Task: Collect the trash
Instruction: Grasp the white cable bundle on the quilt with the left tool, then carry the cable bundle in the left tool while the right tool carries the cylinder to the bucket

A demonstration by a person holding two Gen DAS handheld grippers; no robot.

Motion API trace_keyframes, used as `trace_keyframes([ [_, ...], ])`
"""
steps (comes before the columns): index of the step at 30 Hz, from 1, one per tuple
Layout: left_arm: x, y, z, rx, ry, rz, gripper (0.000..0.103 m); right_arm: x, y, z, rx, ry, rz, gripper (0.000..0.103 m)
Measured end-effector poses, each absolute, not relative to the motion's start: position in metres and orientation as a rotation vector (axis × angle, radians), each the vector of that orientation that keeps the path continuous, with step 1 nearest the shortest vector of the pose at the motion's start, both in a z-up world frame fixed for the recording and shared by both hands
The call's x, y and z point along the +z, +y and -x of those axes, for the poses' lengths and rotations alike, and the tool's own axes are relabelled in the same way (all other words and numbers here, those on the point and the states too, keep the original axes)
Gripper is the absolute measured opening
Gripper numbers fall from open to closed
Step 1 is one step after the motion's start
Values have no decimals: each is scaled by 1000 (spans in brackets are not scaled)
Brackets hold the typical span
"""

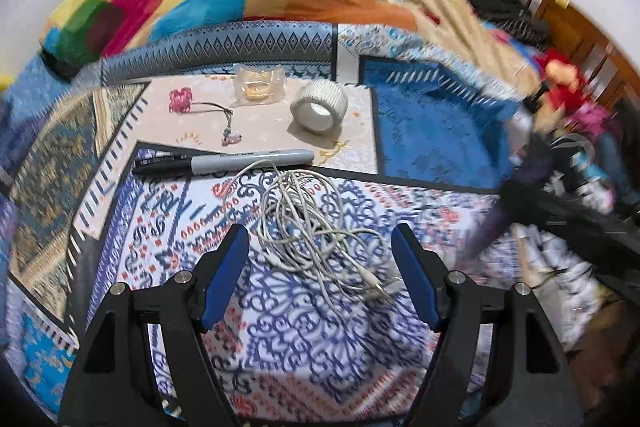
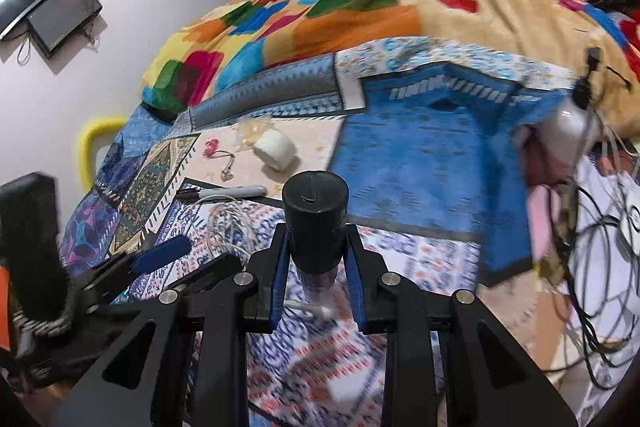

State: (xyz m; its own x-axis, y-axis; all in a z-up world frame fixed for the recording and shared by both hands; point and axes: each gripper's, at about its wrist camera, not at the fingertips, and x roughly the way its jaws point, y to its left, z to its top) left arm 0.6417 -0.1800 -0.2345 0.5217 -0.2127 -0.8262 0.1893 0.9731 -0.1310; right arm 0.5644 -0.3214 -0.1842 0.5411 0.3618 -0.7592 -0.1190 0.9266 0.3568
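Left gripper (image 1: 320,251): blue pads spread wide, straddling tangled white cable (image 1: 316,223) on patterned blue bedsheet (image 1: 304,339). Lower squarely, gather whole bundle before closing. Right gripper (image 2: 316,247): clamped on black-capped clear bottle (image 2: 315,223), lifted clear; keep upright.

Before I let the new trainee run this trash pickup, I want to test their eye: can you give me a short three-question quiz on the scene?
1. True or false: the right gripper has its jaws shut on the black-capped bottle.
2. Which item lies directly between the open jaws of the left gripper? A) tape roll B) tangled white cable C) grey marker
3. Fill in: the pink hair clip lies on the ____ patterned cloth.

Key:
1. True
2. B
3. beige
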Motion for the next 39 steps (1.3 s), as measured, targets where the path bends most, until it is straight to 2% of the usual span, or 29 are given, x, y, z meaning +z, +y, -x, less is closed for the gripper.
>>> trace_keyframes([
  [3, -243, -188, -644, -238, 998, 8, 72, -177, -333, -553, 258, 935, -266, 24],
  [5, -248, -191, -644, -215, 999, 8, 65, -173, -338, -548, 236, 920, -260, 24],
  [7, -248, -192, -641, -192, 986, -12, 45, -169, -344, -546, 224, 915, -263, 24],
  [9, -248, -191, -638, -219, 1003, -17, 38, -167, -350, -544, 216, 916, -274, 24],
  [10, -247, -190, -636, -227, 1011, -25, 28, -165, -352, -544, 214, 916, -280, 24],
  [11, -246, -189, -635, -236, 1023, -27, 24, -163, -353, -541, 215, 915, -285, 24],
  [12, -245, -188, -632, -253, 1032, -19, 10, -161, -353, -540, 217, 913, -289, 24],
  [13, -243, -187, -630, -267, 1040, -10, 7, -158, -353, -537, 217, 910, -288, 24],
  [18, -216, -183, -606, -265, 1018, -13, 7, -144, -349, -522, 235, 902, -276, 24],
  [29, -120, -153, -520, -230, 880, -32, 7, -89, -335, -470, 286, 834, -240, 24],
  [39, -69, -112, -445, -150, 787, -57, 7, -43, -308, -419, 338, 756, -191, 24],
])
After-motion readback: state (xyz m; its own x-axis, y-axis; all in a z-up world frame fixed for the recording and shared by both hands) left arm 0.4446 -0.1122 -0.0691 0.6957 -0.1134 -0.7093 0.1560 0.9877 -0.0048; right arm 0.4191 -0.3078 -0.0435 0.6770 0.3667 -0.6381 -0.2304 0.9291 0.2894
